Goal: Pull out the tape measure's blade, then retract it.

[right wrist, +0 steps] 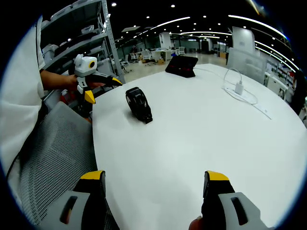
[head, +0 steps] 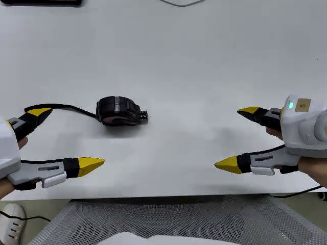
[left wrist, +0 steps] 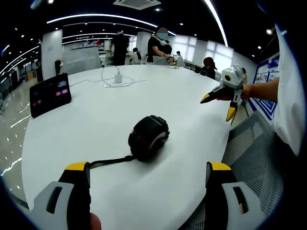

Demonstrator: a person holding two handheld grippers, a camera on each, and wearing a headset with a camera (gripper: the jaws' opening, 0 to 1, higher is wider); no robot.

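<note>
Head view: left tool (head: pixel 76 135) body ran off the left edge, right tool (head: pixel 227 138) body off the right edge. End of the tape measure (head: pixel 120 111) strap (head: pixel 69 107) was hidden behind the left tool's upper jaw. Blade hook (head: pixel 144 115) was too small to read. Dark tablet (head: pixel 41 2) and white cable (head: pixel 181 2) were clipped by the top edge, shoe (head: pixel 10 220) by the left edge.

left gripper (head: pixel 76 135), right gripper (head: pixel 227 138) | white-grey shells | black jaws (yellow tips)

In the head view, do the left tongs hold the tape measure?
No, the left tongs stand open and apart from the tape measure, which lies by itself on the white table.
</note>
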